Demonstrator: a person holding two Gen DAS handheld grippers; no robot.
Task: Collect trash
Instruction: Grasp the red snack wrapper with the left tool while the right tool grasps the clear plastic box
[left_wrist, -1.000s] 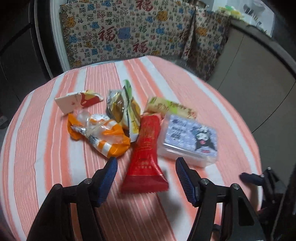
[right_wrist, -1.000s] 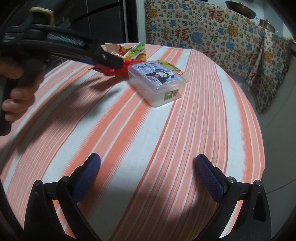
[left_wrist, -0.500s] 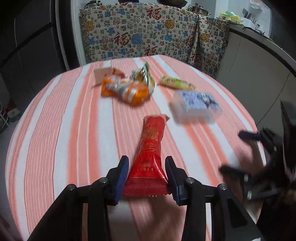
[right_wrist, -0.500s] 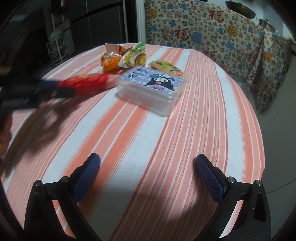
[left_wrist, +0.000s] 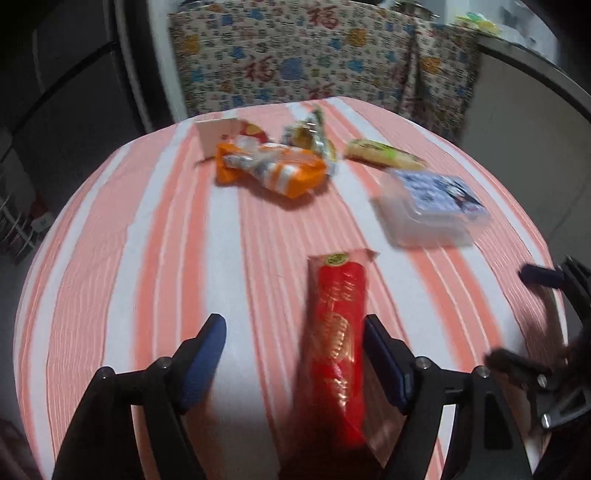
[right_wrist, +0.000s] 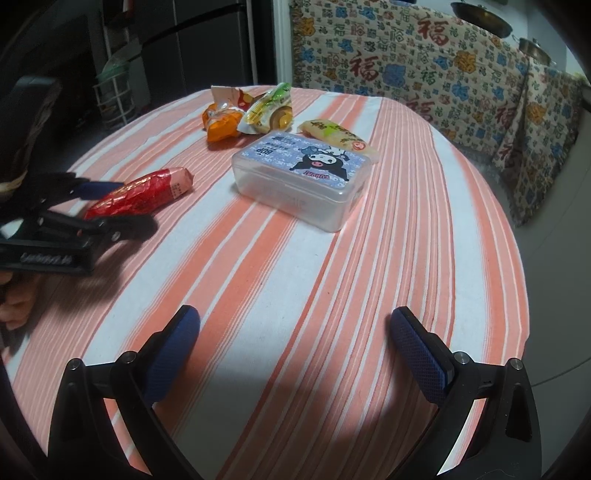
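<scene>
A red snack wrapper (left_wrist: 338, 332) (right_wrist: 144, 194) lies on the striped tablecloth between the fingers of my left gripper (left_wrist: 293, 328) (right_wrist: 122, 205). Its jaws are opening: the wrapper rests close to the right finger while the left finger stands well clear of it. Farther back lie an orange wrapper (left_wrist: 273, 171) (right_wrist: 219, 123), a green-yellow wrapper (left_wrist: 310, 138) (right_wrist: 267, 109), a torn white-and-red wrapper (left_wrist: 225, 133) (right_wrist: 229, 94) and a long yellow-green packet (left_wrist: 384, 155) (right_wrist: 338, 134). My right gripper (right_wrist: 294, 319) (left_wrist: 521, 317) hovers open over bare cloth, holding nothing.
A clear plastic box (left_wrist: 432, 206) (right_wrist: 299, 177) with a cartoon lid stands beside the packets. The round table (left_wrist: 147, 240) drops off on all sides. A patterned cloth (right_wrist: 424, 66) hangs behind it. A white wire rack (right_wrist: 114, 99) stands at the far left.
My left gripper closed on the red wrapper, pulled it out of the pile toward the near edge, and its jaws have now spread apart. The right gripper has kept still.
</scene>
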